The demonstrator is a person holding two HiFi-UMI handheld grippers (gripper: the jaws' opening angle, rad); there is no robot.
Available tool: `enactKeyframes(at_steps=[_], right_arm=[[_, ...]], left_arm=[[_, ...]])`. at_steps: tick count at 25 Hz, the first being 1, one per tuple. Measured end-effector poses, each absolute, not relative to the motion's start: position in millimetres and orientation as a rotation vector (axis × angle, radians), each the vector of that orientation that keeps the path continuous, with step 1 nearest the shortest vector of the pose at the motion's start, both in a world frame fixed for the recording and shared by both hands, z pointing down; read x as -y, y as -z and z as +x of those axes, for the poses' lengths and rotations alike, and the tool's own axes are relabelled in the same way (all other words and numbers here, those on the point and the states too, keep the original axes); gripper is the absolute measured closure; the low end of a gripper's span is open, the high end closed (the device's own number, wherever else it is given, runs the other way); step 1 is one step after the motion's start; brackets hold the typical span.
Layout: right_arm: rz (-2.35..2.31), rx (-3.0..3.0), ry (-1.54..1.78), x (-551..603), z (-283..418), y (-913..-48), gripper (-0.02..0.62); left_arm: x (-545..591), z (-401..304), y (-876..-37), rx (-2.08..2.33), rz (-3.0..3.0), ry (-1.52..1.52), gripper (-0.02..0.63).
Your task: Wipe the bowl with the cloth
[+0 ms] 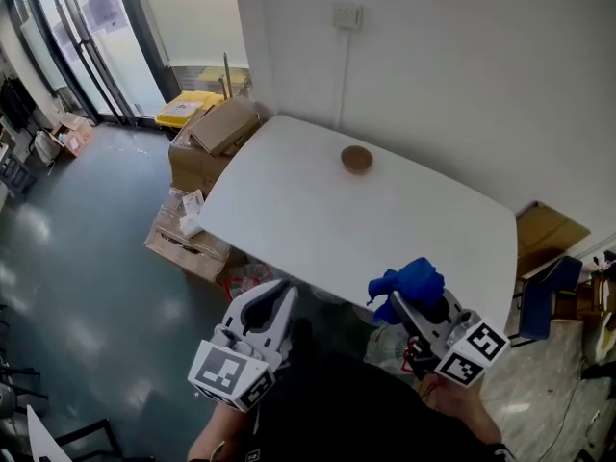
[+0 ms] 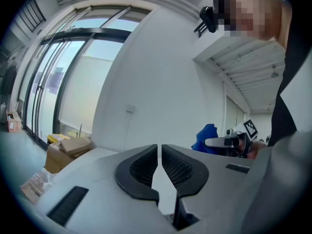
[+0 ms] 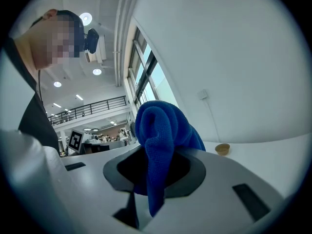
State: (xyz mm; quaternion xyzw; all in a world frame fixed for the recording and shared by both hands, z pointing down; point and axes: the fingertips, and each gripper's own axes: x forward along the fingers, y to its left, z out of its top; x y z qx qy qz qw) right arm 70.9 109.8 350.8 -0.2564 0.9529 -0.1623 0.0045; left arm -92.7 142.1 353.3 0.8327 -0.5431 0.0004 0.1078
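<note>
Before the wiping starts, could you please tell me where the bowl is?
In the head view the bowl stands alone on the white table, toward its far edge by the wall.

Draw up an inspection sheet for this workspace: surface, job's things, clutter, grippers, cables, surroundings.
Surface: white table, bare apart from the bowl.
Job's things: small brown bowl on the table's far side; blue cloth bunched in the right gripper.
Clutter: nothing seen on the table.
Grippers: left gripper has its jaws nearly together with nothing between them; right gripper is shut on the cloth.
Cables: one cable drops from a wall socket behind the table.
Surroundings: cardboard boxes beside the table's left end; glass doors beyond.
</note>
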Motion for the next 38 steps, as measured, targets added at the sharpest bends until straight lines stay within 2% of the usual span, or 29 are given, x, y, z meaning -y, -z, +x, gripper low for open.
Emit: enactKeyframes(at_steps=[7, 12, 20, 32, 38], right_arm=[[-0.843, -2.974, 0.47, -50, 4, -341, 0.514], [-0.903, -2.955, 0.498, -18, -13, -344, 0.514], [-0.935, -2.94, 0.52, 31, 1, -348, 0.514], [-0.898, -2.957, 0.596, 103, 70, -370, 0.514], [-0.902, -2.977, 0.616, 143, 73, -382, 0.514]], left_arm=[[-68, -148, -349, 1.535, 2.491, -0.01, 0.571], [-31, -164, -354, 1.456, 2.531, -0.006, 0.571], [20, -154, -363, 1.435, 2.531, -0.06, 0.571], [106, -83, -386, 1.413, 2.51, -0.197, 0.571], [145, -63, -383, 1.391, 2.575, -0.275, 0.571]])
